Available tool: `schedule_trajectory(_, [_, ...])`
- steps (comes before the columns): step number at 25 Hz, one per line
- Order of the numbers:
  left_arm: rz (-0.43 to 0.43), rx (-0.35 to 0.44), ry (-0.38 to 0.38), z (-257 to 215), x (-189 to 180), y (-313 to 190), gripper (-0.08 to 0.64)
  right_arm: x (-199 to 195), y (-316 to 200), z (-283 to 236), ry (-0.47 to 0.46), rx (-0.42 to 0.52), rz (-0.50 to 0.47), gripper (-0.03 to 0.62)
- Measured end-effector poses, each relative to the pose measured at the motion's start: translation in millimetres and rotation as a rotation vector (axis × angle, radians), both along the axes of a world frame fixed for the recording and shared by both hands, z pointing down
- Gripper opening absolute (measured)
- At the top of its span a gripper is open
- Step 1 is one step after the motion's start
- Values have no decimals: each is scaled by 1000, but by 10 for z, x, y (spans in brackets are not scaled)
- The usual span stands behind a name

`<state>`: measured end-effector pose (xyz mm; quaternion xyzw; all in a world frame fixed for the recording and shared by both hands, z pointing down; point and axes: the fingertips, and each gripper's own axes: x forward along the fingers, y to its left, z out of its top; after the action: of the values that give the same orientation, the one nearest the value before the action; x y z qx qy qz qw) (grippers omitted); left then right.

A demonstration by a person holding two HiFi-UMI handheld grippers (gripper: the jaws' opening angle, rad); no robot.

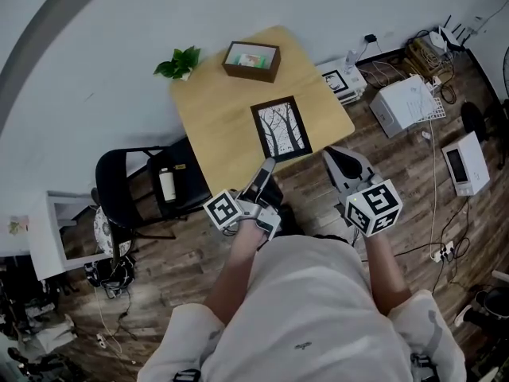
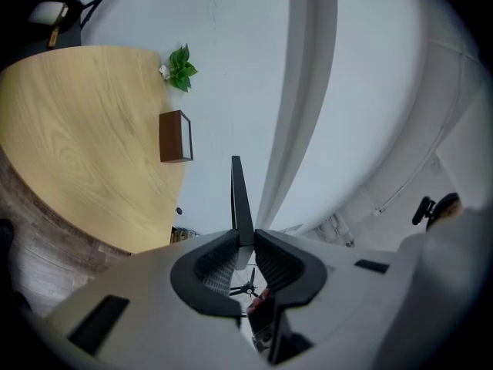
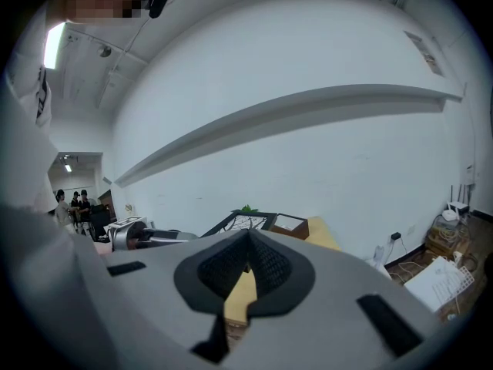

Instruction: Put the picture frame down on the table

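- Plain white wall (image 1: 95, 46) behind a light wooden table (image 1: 215, 110).
- Dark wood-plank floor (image 1: 199, 253).
- Black chair (image 1: 107, 181) just beside the table.
- Cables (image 1: 434, 213) trailing across the floor at right.

The table (image 1: 208, 110) is seen to be of pale wood with a smooth, matt face, and the floor (image 1: 191, 253) is laid in darker, grained planks. The picture frame (image 1: 281, 129) is edged in matt black. The left gripper (image 2: 243, 239) is made of smooth grey plastic and fitted with ribbed black pads (image 2: 216, 264).
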<state>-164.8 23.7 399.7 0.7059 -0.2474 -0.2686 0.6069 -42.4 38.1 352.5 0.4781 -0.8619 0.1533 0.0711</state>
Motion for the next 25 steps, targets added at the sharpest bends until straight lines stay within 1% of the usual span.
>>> schedule_trajectory(5, [42,-6,-1,86,-25,-147,66,-80,-107,47,0,-5,30,0])
schedule_trajectory(11, [66,-52,11,246,-41,-218,66,-94,-102,166,5,-39,60,0])
schedule_trajectory(16, [87,-83,15,359,29,-261,66,1,-106,260,9,-68,90,0])
schedule_trajectory(20, [99,-96,5,446,94,-286,66,41,-117,313,9,-85,90,0])
schedule_trajectory(22, [92,-105,6,480,164,-388,66,109,-220,329,10,-91,83,0])
schedule_trajectory(25, [76,-124,17,498,362,-641,66,304,-510,330,9,-99,65,0])
